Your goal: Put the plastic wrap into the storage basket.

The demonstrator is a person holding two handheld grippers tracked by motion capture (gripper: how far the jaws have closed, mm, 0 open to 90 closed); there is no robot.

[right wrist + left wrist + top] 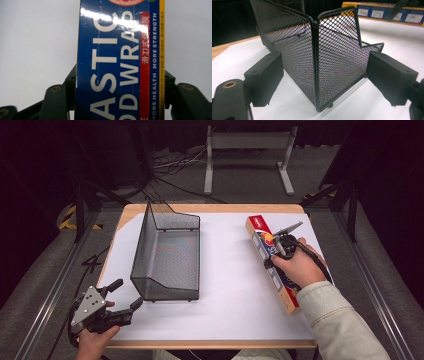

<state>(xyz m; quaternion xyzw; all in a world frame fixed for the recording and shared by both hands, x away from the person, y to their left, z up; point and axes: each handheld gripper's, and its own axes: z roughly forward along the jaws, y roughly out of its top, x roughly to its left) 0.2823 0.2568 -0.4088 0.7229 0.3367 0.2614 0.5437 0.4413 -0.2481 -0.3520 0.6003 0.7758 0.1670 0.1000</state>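
**Plastic wrap box gripped at right, mesh basket framed at left**

Nearest the high camera, at the bottom left edge of the table: left gripper [125, 296], held in a hand at the near left corner, jaws spread wide and gripping nothing. Pointed at the near left corner of the black mesh basket [167, 255]. Seen from the left gripper view, two black pads standing apart on either side of that basket corner [317, 75], neither pad pressing on the mesh, as far as can be told.

A little farther in, at the right: right hand [297, 267] and pale sleeve [335, 320] coming in from the bottom right, wrapped around the right gripper [275, 251]. Jaws closed across the width of the plastic wrap box [272, 262], roughly at mid-length. In the right gripper view, blue face of the box [117, 62] with white lettering running straight up between the two jaws, one jaw tight against each long side.

Box long and narrow, angled from the near right toward the far middle, well apart from the basket. Whether its underside touches the sheet cannot be told.

Underneath everything: white sheet [225, 270] covering a wooden table [210, 208].

Farthest back: grey metal stand [247, 155] and loose cables [170, 167] on the dark floor.
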